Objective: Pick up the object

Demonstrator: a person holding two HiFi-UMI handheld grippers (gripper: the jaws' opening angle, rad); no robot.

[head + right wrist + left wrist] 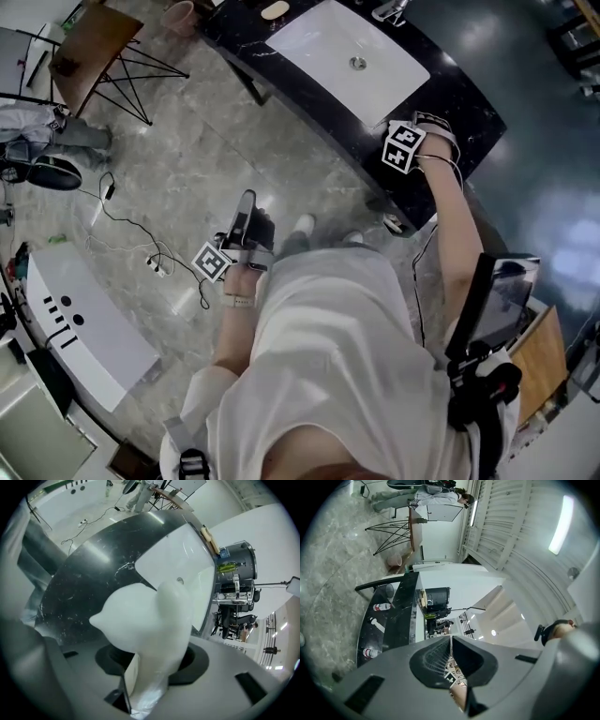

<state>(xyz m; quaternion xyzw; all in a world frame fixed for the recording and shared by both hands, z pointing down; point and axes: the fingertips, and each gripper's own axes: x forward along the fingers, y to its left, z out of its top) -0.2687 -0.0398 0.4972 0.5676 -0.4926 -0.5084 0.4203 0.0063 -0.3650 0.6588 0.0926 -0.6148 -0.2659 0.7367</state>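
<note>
Right gripper (152, 658) grey body fills the bottom of its own view, and the white object (145, 620) sits right between its two black pads. Both pads press its lower part, so it is pinched. Object is smooth, milky white and lumpy, with a small pointed nub sticking out on the left and a rounded bump at the top. Its upper part pokes out past the jaw tips, over the counter. Whether its base touches the counter can't be made out.

Left gripper (451, 641) jaws are pressed together at the tips with nothing between them. In the head view it is held low at the person's side, over the floor and well apart from the counter.

Counter (89, 573) is glossy black with pale veins and scratches. A white sink (173, 559) with a small drain (179, 579) is set into it, just beyond the object. Two small bottles (382, 607) lie on the counter in the left gripper view.

Floor (187, 150) is grey marble with cables (141, 234) trailing across it. A wooden table (89, 42) on black wire legs stands at upper left, and a long white cabinet (84, 323) sits at lower left. The person's white shirt (328, 375) fills the bottom of the head view.
</note>
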